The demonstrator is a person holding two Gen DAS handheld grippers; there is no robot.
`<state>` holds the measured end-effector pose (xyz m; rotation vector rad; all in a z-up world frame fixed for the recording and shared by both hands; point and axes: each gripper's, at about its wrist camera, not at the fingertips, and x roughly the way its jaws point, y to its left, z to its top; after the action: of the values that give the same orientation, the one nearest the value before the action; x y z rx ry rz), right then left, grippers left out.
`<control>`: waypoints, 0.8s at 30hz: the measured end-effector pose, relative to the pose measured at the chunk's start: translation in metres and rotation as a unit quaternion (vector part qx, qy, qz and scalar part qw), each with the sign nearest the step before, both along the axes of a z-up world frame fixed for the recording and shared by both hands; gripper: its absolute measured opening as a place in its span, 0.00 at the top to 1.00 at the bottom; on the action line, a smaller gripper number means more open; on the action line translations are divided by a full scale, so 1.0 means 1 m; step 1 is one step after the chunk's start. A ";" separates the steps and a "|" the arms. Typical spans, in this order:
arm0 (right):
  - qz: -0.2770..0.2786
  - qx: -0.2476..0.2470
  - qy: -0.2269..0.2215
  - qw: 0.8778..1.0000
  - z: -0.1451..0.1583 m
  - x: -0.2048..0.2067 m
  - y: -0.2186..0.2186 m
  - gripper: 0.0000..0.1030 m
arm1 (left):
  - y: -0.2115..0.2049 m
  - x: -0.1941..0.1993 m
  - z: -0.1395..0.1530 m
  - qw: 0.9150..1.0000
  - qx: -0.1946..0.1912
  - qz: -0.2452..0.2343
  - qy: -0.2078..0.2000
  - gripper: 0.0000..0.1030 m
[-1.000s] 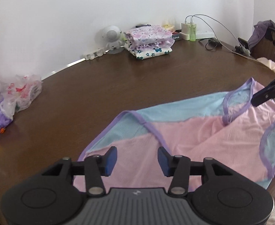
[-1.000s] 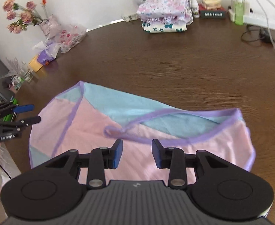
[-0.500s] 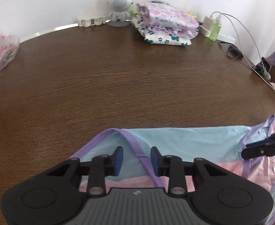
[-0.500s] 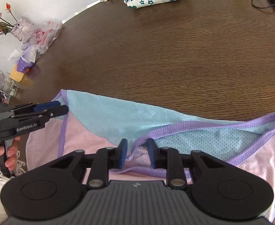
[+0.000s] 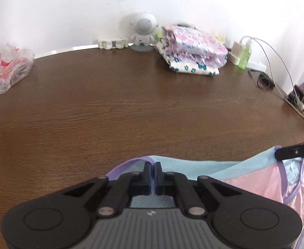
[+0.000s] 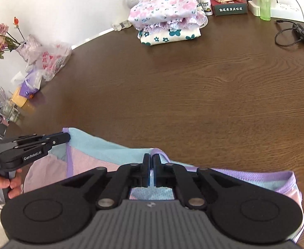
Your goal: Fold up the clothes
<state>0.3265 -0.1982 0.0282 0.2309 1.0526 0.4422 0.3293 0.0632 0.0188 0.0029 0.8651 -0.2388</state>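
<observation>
Left gripper (image 5: 153, 166) is clamped on the purple trim of the pink-and-blue garment (image 5: 253, 178) on the wooden table (image 5: 131, 108); folded stack (image 5: 193, 50) sits at the back.

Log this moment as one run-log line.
step: grasp | left tool: shut on garment edge | right tool: shut on garment edge | fold: not started

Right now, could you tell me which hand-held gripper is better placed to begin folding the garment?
Neither alone: left hand-held gripper and right hand-held gripper each pinch the garment's far purple-trimmed edge, so both should probably lift together.
</observation>
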 end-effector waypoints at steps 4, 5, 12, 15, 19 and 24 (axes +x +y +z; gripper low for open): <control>0.012 0.005 0.009 1.000 -0.007 0.006 0.000 0.94 | 0.002 0.003 -0.004 1.000 -0.014 0.007 0.013 0.96; 0.011 0.009 0.023 1.000 -0.010 0.008 -0.001 0.93 | 0.003 0.004 -0.006 1.000 -0.020 0.008 0.019 0.93; -0.030 0.061 0.055 0.996 -0.015 0.010 -0.021 0.68 | 0.009 0.011 -0.004 0.998 -0.046 0.019 0.025 0.85; -0.047 0.075 0.070 0.994 -0.019 0.019 -0.022 0.68 | 0.008 0.017 -0.006 0.997 -0.053 0.026 0.040 0.85; -0.069 0.081 0.091 0.990 -0.025 0.029 -0.019 0.69 | 0.001 0.020 -0.011 0.998 -0.027 0.035 0.047 0.97; -0.088 0.080 0.071 0.990 -0.025 0.031 -0.018 0.98 | 0.004 0.017 -0.011 0.998 -0.037 0.048 0.027 0.99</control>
<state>0.3580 -0.2165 0.0037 0.4997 1.1266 0.3540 0.3462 0.0669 0.0082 -0.1133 0.9069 -0.1818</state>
